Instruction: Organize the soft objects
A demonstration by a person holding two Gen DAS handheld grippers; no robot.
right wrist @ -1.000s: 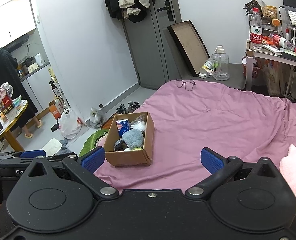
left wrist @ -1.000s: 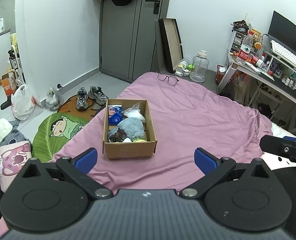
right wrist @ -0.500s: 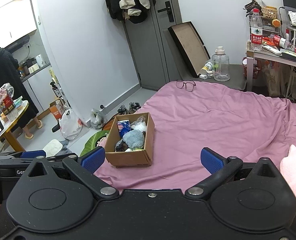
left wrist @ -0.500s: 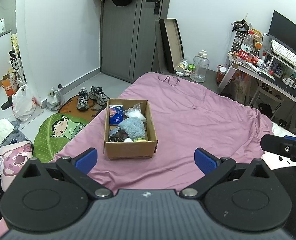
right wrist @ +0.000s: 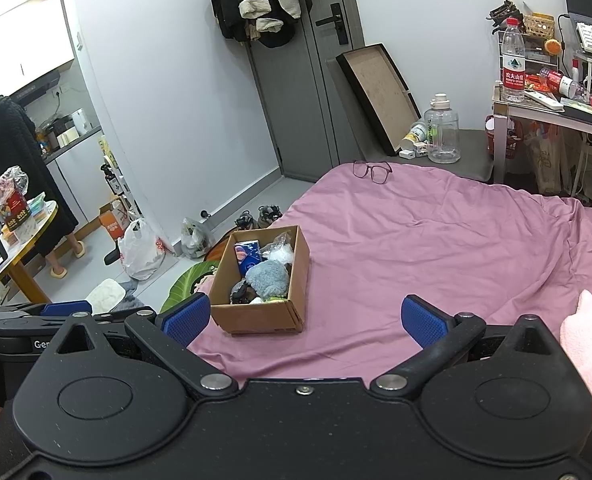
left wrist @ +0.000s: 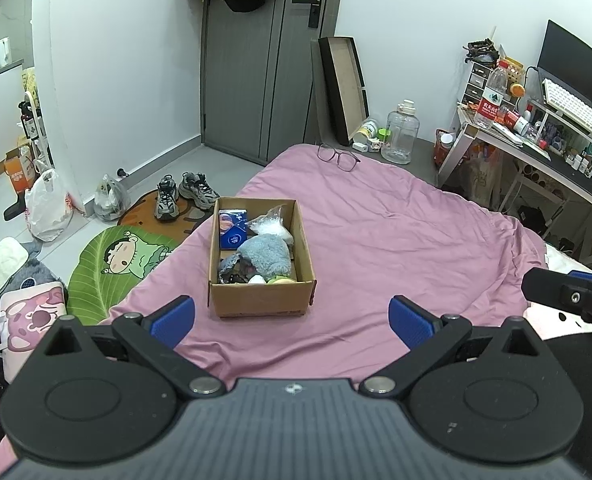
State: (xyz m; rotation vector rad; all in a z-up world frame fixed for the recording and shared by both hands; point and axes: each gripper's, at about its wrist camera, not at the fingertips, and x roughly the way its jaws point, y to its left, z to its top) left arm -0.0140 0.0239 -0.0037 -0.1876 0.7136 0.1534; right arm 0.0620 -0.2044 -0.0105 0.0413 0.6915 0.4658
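- Your left claw point(left wrist: 291, 316) and right claw point(right wrist: 304, 317) both gape wide and empty, held back above the bed point(left wrist: 396, 240), probably ready to reach.
- The pink plush point(right wrist: 588, 336) lies by your right claw, unboxed.
- Farther out, the cardboard box point(left wrist: 260, 300) holds a blue-grey soft toy point(left wrist: 265, 254).

The cardboard box point(left wrist: 261, 304) is plain matt brown card, and inside it a fuzzy grey-blue plush point(left wrist: 267, 257) lies against a crinkly clear plastic bag point(left wrist: 269, 225) and a glossy blue printed packet point(left wrist: 232, 229). The bedsheet point(left wrist: 396, 240) is soft matt mauve cloth, lightly creased, and the pink plush point(right wrist: 588, 340) at its edge looks fleecy. The left gripper point(left wrist: 291, 318) and right gripper point(right wrist: 306, 318) are matt black plastic with bright metal pivot pins, and their blue pads point(left wrist: 412, 326) have a fine ribbed texture.
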